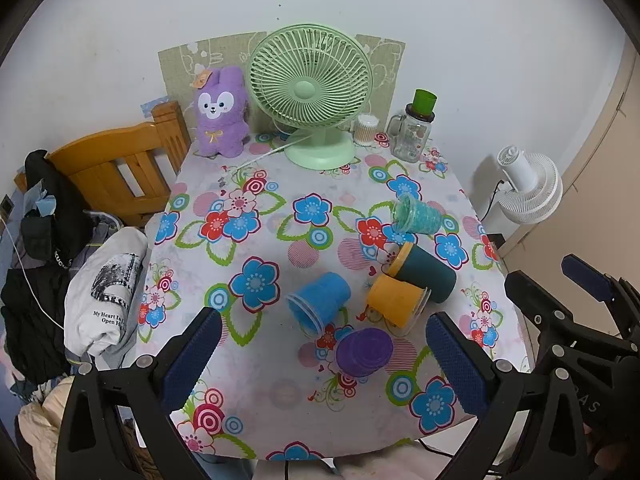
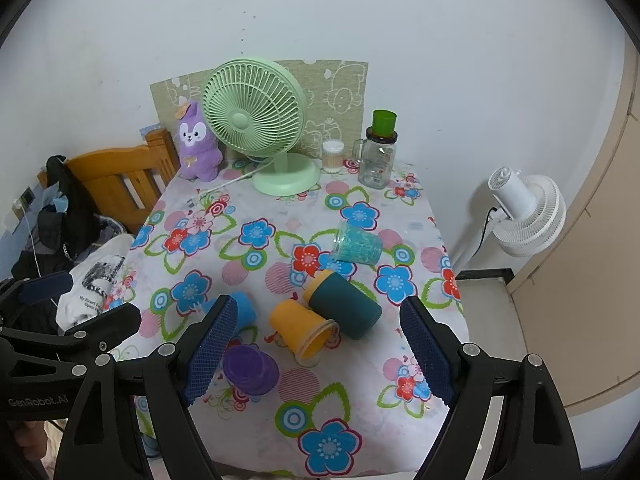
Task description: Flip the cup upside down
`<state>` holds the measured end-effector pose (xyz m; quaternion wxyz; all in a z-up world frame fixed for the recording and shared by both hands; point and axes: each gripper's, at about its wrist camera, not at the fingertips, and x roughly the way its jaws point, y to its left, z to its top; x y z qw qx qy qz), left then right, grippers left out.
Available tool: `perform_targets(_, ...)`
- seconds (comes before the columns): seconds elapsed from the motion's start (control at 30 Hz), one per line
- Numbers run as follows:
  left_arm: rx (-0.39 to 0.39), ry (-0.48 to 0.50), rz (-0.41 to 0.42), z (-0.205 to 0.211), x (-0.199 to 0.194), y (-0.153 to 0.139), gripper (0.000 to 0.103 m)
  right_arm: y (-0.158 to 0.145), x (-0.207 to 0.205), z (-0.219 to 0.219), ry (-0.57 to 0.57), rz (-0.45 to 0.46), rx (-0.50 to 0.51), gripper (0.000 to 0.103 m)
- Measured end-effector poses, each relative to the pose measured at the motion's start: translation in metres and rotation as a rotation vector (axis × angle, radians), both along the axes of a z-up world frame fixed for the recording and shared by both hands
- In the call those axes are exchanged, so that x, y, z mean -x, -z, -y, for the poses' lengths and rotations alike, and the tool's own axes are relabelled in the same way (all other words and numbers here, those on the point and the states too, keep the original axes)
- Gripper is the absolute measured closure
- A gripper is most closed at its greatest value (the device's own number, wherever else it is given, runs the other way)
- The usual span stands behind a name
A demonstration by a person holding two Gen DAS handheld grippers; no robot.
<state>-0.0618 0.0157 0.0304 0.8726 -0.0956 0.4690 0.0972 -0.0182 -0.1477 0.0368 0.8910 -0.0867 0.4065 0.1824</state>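
Note:
Several cups are on the floral tablecloth. A blue cup, an orange cup, a dark teal cup with a yellow rim and a clear teal cup lie on their sides. A purple cup stands bottom up. My left gripper is open and empty above the near table edge, just short of the purple cup. My right gripper is open and empty beside it.
A green desk fan, a purple plush rabbit, a cotton swab jar and a glass jar topped by a green cup stand at the back. A wooden chair with clothes is left; a white fan is right.

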Motion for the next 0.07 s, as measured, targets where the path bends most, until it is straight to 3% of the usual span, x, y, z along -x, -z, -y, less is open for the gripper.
perform_targets(0.07, 0.0, 0.001, -0.001, -0.0003, -0.0001, 0.0001, 0.0, 0.0009, -0.0004, -0.0008, -0.001, -0.004, 0.001, 0.018)
